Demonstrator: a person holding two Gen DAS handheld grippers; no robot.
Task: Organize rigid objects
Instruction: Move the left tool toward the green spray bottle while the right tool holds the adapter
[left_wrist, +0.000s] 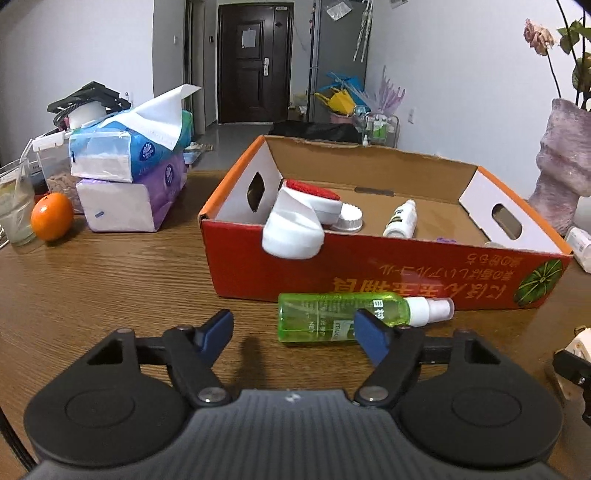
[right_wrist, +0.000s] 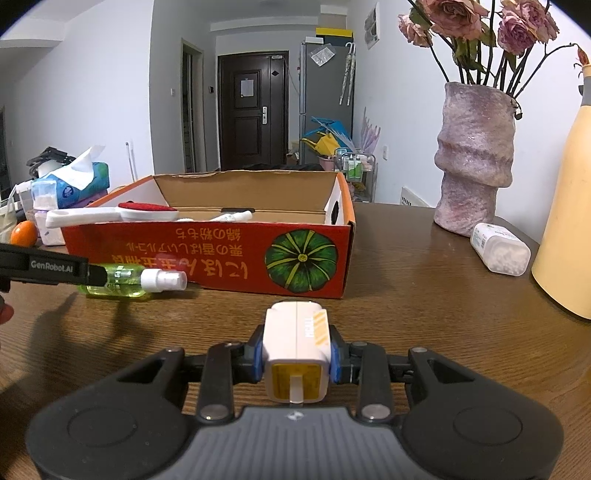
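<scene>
**Ana:** Where the tongs begin, what does each pair have?

**Ben:** The left gripper (left_wrist: 293, 334) stands partly open with nothing between its blue pads. The right-hand pad overlaps the green spray bottle (left_wrist: 332, 315) in the left wrist view, though I cannot tell if it touches. The right gripper (right_wrist: 296, 356) is clamped on a small white and yellow plug adapter (right_wrist: 295, 347), pads pressing on both its sides, just above the tabletop.

**Ana:** How does the bottle lie?

**Ben:** On its side on the wooden table (left_wrist: 110, 280), just in front of the red cardboard box (left_wrist: 369, 273). Its long axis runs along the box's front wall, white nozzle pointing right in both views.

**Ana:** And the box?

**Ben:** Open-topped, with a pumpkin picture and upside-down print on its front. Inside lie a white brush with a red pad (left_wrist: 306, 206), its handle sticking out over the front edge, and a small white bottle (left_wrist: 400, 218) on its side.

**Ana:** And around that?

**Ben:** Left of the box are stacked tissue packs (left_wrist: 129, 173), an orange (left_wrist: 51, 216) and a glass. To the right stand a rough mauve vase (right_wrist: 474, 158) of dried roses, a clear container (right_wrist: 500, 253) lying beside it, and a yellow flask. Beyond the table, white walls lead down a hall to a dark door (right_wrist: 253, 110) beside a grey fridge.
</scene>
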